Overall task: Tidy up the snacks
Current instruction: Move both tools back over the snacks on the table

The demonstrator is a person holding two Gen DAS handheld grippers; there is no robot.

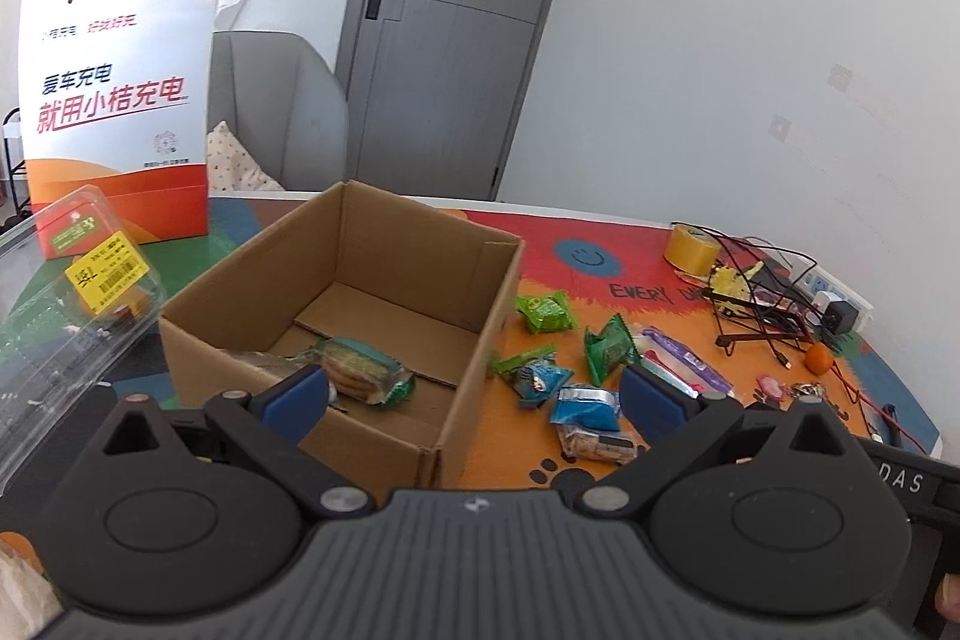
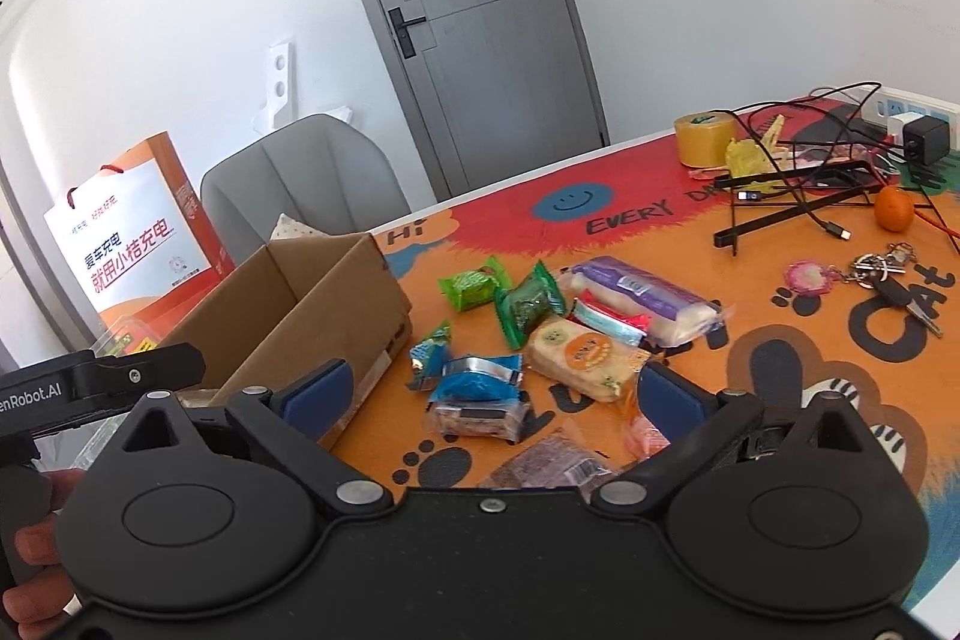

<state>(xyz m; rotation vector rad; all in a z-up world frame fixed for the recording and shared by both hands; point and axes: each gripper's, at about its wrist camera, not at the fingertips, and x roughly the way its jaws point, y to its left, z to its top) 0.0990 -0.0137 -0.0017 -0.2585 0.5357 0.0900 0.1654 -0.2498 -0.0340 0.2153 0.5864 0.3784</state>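
From where I steer, the cardboard box (image 1: 342,304) stands open-topped, its floor mostly bare past the biscuit packet (image 1: 360,370), so I can come in from above. Its right wall (image 2: 354,304) blocks any level pass from the snack pile (image 2: 540,328). Left of it, a clear clamshell container (image 1: 78,304) and the paper bag (image 1: 120,100) crowd that side. Far right, cables (image 2: 810,184) and a tape roll (image 2: 705,137) clutter the mat (keys (image 2: 888,280) too). Bare orange mat (image 2: 690,250) lies between pile and cables.

Left gripper (image 1: 474,391) and right gripper (image 2: 489,394) — jaws wide, empty.
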